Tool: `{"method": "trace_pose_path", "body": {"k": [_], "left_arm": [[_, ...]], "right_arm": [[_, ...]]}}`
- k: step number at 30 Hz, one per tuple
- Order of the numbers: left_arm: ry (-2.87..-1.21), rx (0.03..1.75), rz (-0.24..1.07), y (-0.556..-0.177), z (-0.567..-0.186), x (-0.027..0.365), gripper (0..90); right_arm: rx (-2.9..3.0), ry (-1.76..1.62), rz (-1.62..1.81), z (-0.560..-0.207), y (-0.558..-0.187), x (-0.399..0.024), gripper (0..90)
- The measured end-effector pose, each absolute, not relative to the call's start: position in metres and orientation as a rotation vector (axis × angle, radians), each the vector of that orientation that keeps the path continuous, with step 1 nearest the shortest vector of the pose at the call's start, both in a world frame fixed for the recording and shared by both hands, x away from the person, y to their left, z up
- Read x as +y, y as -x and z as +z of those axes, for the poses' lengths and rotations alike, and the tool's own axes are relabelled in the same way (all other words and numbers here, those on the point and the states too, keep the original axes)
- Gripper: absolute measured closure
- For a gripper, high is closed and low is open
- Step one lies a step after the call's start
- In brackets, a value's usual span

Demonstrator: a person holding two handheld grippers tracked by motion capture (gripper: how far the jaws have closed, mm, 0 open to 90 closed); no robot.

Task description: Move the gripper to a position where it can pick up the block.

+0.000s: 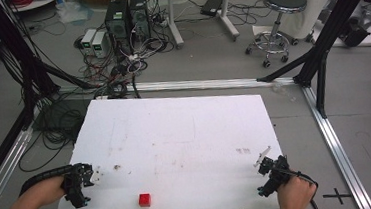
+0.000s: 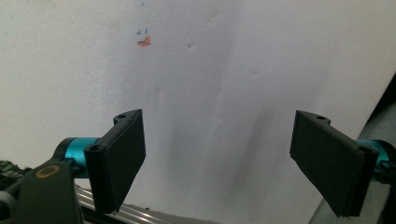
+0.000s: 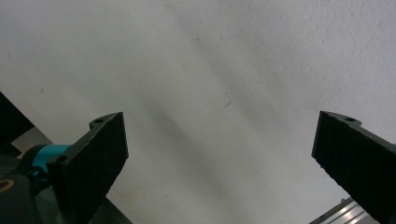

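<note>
Both your claws spread, holding nothing: left claw (image 1: 82, 185), right claw (image 1: 269, 173). Red cube (image 1: 144, 199) sits at worktop (image 1: 185, 124) near edge, between them. Risk: careless approach nudges cube off edge.

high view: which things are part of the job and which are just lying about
Part of the job:
red cube near the table's front edge
left hand-held gripper, open
right hand-held gripper, open
white table

Lying about:
stool
computer towers
floor cables
</note>
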State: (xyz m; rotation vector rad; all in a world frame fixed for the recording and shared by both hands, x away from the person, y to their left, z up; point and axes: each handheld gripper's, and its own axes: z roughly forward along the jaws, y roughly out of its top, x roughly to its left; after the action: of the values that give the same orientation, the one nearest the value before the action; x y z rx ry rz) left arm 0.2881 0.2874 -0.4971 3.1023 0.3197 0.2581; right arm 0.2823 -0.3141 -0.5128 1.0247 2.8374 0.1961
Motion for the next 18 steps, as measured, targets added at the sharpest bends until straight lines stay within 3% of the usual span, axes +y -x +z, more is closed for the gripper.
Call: {"method": "trace_pose_path", "body": {"k": [18], "left_arm": [[-3.161, 0.084, 0.232, -0.291, -0.476, 0.256, 18.4]], "right_arm": [[2.839, -1.017, 0.203, -0.511, -0.283, -0.312, 2.7]]}}
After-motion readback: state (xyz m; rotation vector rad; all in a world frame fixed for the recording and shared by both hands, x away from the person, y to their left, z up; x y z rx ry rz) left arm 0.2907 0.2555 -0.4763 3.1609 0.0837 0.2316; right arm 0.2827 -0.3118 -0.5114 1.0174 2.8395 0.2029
